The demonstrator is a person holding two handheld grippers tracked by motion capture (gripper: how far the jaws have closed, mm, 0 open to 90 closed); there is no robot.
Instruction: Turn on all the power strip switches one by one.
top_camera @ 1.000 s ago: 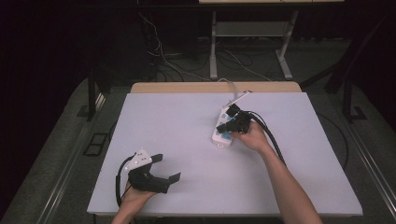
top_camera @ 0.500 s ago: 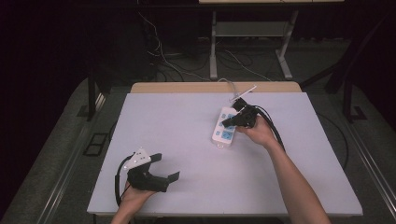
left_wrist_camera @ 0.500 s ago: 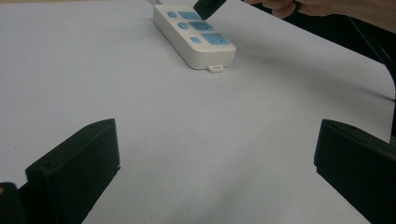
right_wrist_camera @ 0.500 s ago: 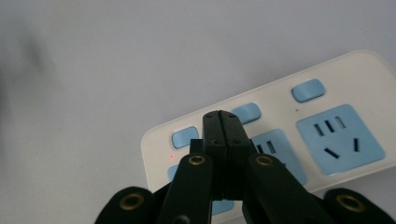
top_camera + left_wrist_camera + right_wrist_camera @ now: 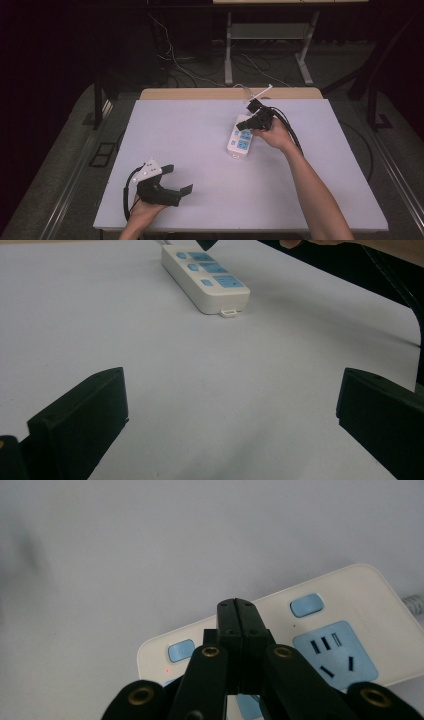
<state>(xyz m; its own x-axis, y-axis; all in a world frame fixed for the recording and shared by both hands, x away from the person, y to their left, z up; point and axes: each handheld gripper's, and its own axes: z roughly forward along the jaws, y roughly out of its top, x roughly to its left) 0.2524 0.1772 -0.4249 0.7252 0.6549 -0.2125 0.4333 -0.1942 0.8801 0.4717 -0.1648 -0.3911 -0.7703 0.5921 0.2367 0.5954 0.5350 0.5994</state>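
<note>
A white power strip (image 5: 241, 138) with blue sockets and blue switches lies on the table's right half, its cord running off toward the far edge. My right gripper (image 5: 245, 125) hovers just above its far end, jaws shut together with nothing between them. In the right gripper view the shut tips (image 5: 236, 611) sit over the power strip (image 5: 320, 625), between two blue switch buttons. My left gripper (image 5: 177, 181) rests near the table's front left, jaws wide open and empty. Its view looks across bare table at the power strip (image 5: 205, 277).
The pale table (image 5: 190, 130) has bare surface between the two grippers. A wooden board (image 5: 200, 93) lies along the far edge. Beyond it, dark floor holds cables and a metal stand (image 5: 265, 35). A black cable (image 5: 292, 135) trails from my right gripper.
My right gripper has lifted a little and drifted toward the strip's far end. The left gripper has stayed in place.
</note>
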